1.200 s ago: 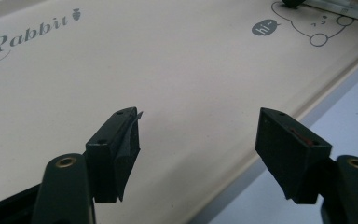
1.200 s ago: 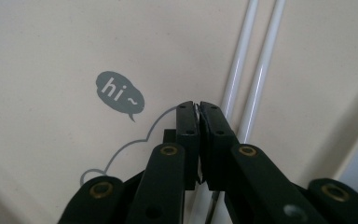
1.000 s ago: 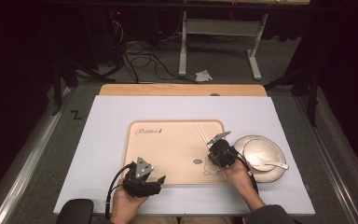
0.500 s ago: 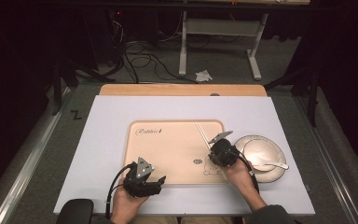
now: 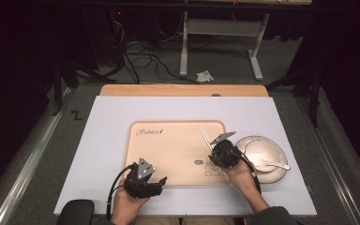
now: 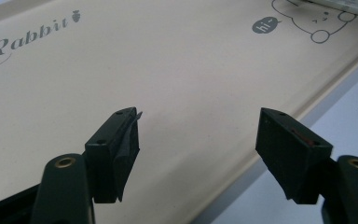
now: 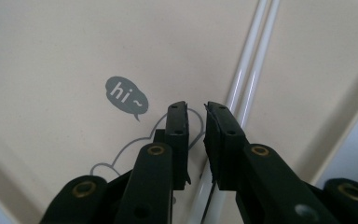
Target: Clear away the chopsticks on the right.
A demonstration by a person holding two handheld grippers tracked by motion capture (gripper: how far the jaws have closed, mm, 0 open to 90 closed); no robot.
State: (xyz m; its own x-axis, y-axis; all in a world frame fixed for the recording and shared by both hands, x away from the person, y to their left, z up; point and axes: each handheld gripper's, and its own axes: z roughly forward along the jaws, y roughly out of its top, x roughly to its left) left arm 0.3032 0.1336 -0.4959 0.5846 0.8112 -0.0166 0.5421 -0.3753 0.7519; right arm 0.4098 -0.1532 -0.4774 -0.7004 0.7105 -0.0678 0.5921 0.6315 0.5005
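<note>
— High view: where are the chopsticks point(image 5: 205, 138)?
— On the beige tray point(image 5: 168, 150), near its right rim; right gripper point(image 5: 217, 151) nearly closed over them, pinching nothing.
— Left gripper point(image 5: 158, 182)?
— Spread wide (tray's near edge), white table point(image 5: 108, 126) bare around — dark floor point(image 5: 159, 61) beyond.

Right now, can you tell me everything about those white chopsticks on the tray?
The chopsticks are two thin, glossy white sticks, plastic by the look, lying side by side and touching on the beige tray. They run slantwise along its right part, past the printed bear. The right gripper hovers over their near end, its jaws close together with a narrow gap. Whether the jaws touch them cannot be told.
</note>
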